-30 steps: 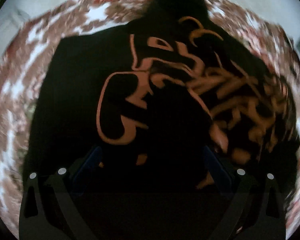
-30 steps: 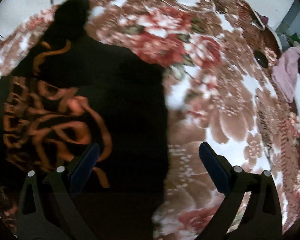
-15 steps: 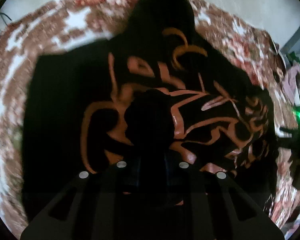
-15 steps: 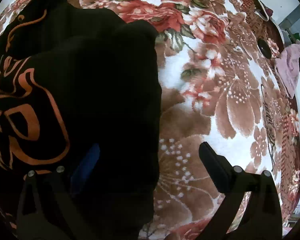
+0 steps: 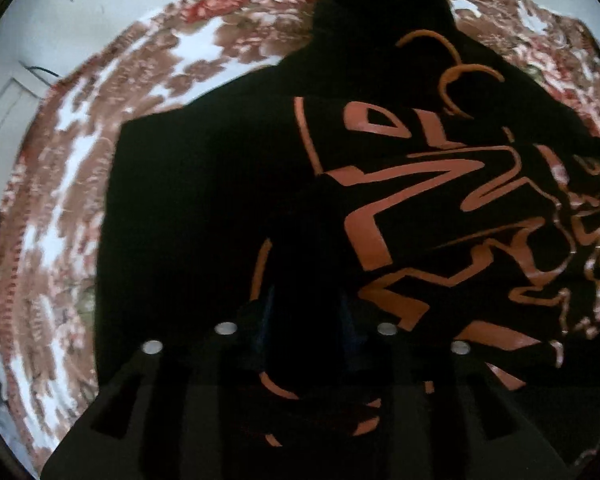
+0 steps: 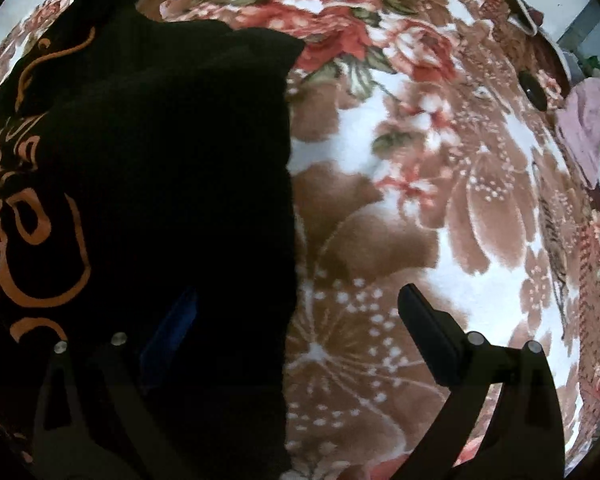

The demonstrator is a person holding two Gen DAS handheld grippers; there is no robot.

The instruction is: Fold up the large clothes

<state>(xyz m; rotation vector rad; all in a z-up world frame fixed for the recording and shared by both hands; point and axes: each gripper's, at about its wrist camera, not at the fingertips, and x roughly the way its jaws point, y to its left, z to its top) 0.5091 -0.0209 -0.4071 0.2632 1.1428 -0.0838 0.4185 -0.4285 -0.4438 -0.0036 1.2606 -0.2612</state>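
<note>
A black hoodie with an orange print (image 5: 228, 184) lies spread on a floral blanket (image 5: 52, 208); its hood (image 5: 380, 4) points to the far side. My left gripper (image 5: 306, 316) is shut on a raised fold of the black hoodie near its lower middle. In the right wrist view the hoodie (image 6: 160, 168) fills the left half. My right gripper (image 6: 296, 316) is open and straddles the hoodie's right edge, one finger over the black cloth, the other over the blanket (image 6: 440, 200).
A small dark round object (image 6: 532, 90) lies on the blanket at the far right. A pink cloth (image 6: 588, 120) hangs beyond the bed's right edge. A pale wall (image 5: 80, 4) stands behind the bed.
My left gripper closed on a fold of the hoodie and has lifted it slightly. My right gripper dropped closer to the hoodie's right edge and stayed open.
</note>
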